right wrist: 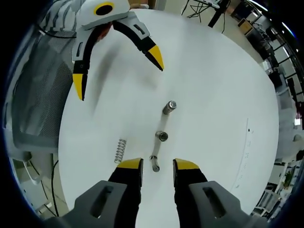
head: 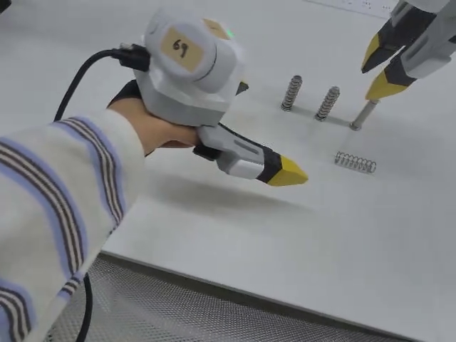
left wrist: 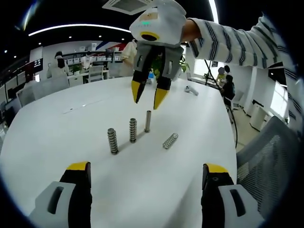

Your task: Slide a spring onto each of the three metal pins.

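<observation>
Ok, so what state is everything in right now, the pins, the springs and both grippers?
left pin: upright, spring on it
middle pin: upright, spring on it
right pin: upright, bare
loose spring: lying on its side on the table
left gripper: open, empty
right gripper: open, empty, above the right pin

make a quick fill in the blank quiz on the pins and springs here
1. Pins already wearing a spring: ___.
2. The loose spring lies on the ___.
3. The right gripper hovers over the ___ pin.
4. The left gripper has its jaws ___.
Missing words: two; table; bare; open.
</observation>
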Tool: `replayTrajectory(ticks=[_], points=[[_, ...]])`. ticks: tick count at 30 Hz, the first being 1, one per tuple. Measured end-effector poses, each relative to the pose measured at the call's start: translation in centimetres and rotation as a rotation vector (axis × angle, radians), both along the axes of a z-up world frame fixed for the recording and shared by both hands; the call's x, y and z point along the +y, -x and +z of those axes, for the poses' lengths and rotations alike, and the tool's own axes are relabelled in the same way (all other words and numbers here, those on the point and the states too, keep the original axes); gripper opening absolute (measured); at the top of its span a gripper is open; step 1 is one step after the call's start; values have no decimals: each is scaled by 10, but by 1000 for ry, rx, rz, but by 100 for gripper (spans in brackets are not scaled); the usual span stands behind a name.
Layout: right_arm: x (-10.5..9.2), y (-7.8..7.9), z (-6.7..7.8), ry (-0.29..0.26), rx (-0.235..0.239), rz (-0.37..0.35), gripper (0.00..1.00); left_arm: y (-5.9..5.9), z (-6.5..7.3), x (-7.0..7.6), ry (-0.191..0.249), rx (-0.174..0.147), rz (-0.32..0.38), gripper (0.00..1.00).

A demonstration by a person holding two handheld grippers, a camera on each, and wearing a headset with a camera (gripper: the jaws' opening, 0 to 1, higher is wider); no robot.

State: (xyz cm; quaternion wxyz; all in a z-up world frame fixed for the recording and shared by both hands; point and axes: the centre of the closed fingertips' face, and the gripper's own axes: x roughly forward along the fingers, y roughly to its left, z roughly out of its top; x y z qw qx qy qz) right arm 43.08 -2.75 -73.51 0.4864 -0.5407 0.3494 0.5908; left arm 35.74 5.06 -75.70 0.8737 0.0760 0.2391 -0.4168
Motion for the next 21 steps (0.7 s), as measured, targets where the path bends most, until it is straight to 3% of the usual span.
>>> replayTrajectory(ticks=[5, 9, 14, 21], points=[[-2, 11, 4, -85, -5, -56, 28, -1, 1, 5, 2, 4, 10, 96], [-10, 19, 4, -118, -32, -87, 31, 0, 0, 8, -3, 20, 11, 95], [-13, 27, 4, -216, -12, -180, 35, -2, 1, 16, -14, 16, 24, 94], [-22, 37, 3, -285, -3, -262, 39, 0, 4, 24, -9, 28, 26, 94]])
